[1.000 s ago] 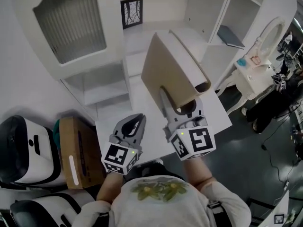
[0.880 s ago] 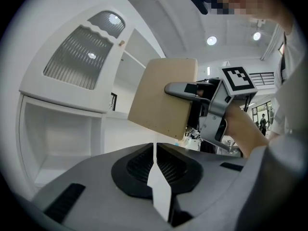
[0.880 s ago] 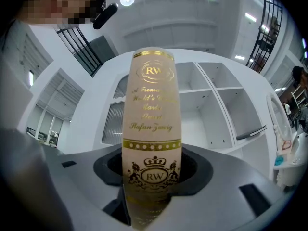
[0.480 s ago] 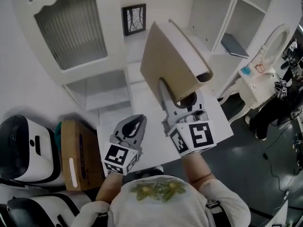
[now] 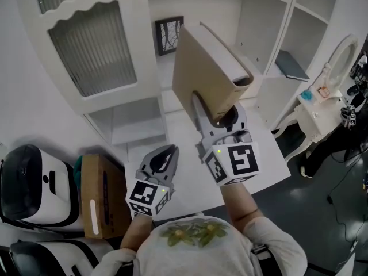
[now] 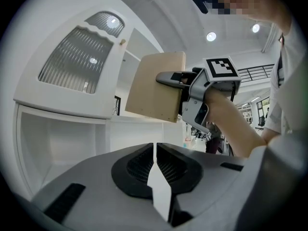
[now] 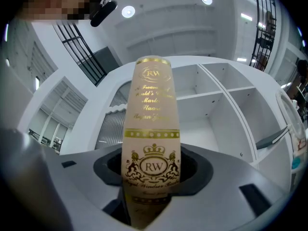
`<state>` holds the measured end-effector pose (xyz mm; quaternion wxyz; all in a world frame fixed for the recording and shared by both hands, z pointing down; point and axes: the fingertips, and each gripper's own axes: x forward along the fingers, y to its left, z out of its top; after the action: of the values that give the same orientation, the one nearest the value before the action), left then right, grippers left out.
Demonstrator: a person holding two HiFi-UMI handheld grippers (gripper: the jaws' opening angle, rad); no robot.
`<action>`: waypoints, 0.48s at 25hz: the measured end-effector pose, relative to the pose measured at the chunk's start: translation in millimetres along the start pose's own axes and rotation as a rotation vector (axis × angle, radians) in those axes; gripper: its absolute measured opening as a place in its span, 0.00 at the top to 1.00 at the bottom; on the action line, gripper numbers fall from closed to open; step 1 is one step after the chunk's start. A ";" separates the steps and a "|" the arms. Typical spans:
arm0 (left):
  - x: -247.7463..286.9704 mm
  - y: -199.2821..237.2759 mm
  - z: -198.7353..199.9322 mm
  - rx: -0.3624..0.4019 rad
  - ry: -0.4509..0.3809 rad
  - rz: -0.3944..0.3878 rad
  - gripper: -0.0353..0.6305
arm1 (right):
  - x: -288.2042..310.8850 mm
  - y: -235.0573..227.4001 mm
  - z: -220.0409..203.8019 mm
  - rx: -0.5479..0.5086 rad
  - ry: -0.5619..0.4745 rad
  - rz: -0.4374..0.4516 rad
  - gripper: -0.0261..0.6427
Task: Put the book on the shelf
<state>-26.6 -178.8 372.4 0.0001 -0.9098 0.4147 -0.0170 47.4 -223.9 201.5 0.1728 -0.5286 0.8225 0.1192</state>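
Observation:
A tan hardcover book [image 5: 204, 73] stands upright and tilted above the white table [image 5: 184, 142], in front of the white shelf unit [image 5: 253, 16]. My right gripper [image 5: 211, 112] is shut on its lower edge. In the right gripper view the gold-printed spine [image 7: 151, 124] rises between the jaws of my right gripper [image 7: 151, 177], with the open shelf compartments [image 7: 211, 105] behind it. My left gripper [image 5: 164, 154] hangs lower and to the left, shut with nothing in it. The left gripper view shows its closed jaws [image 6: 155, 150], and beyond them the book [image 6: 154, 93].
A framed picture [image 5: 168, 36] leans at the back of the table. A ribbed-glass cabinet door [image 5: 95, 45] is to the left. A dark flat item [image 5: 292, 66] lies on a right-hand shelf. A cardboard box [image 5: 100, 194] and white devices [image 5: 34, 183] sit at lower left.
The right gripper has carried the book slightly up and toward the shelf. The left gripper has stayed shut and nearly in place.

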 end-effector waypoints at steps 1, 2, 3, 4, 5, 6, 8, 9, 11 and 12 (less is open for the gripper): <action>1.1 1.2 0.5 0.001 -0.001 0.002 0.88 | 2.6 -0.3 0.2 0.000 -0.002 0.000 0.61; 2.3 2.4 1.1 0.002 -0.001 0.004 0.88 | 5.3 -1.0 0.5 -0.001 -0.003 -0.001 0.61; 3.7 3.8 1.8 0.004 -0.002 0.005 0.88 | 8.1 -1.9 0.8 -0.002 -0.005 -0.003 0.61; 5.0 5.2 2.6 0.005 -0.004 0.007 0.88 | 10.9 -2.7 0.9 -0.004 -0.007 -0.004 0.61; 6.0 6.8 3.3 0.006 -0.006 0.009 0.88 | 13.6 -3.2 1.0 -0.006 -0.009 -0.004 0.61; 6.8 8.4 4.1 0.006 -0.009 0.011 0.88 | 16.0 -3.5 1.1 -0.007 -0.013 -0.004 0.61; 8.1 11.7 5.6 0.009 -0.014 0.016 0.88 | 20.1 -3.4 1.8 -0.009 -0.022 -0.002 0.61; 9.0 13.4 6.2 0.010 -0.017 0.018 0.88 | 22.1 -3.3 2.3 -0.011 -0.027 0.000 0.61; 11.3 16.8 6.9 0.012 -0.021 0.023 0.88 | 25.8 -3.0 3.7 -0.022 -0.035 0.004 0.61; 12.0 18.3 7.1 0.014 -0.024 0.025 0.88 | 27.5 -2.1 4.5 -0.031 -0.039 0.006 0.61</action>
<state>-32.3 -200.0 365.4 0.0117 -0.9046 0.4259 -0.0089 39.6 -245.9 186.2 0.1801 -0.5263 0.8187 0.1424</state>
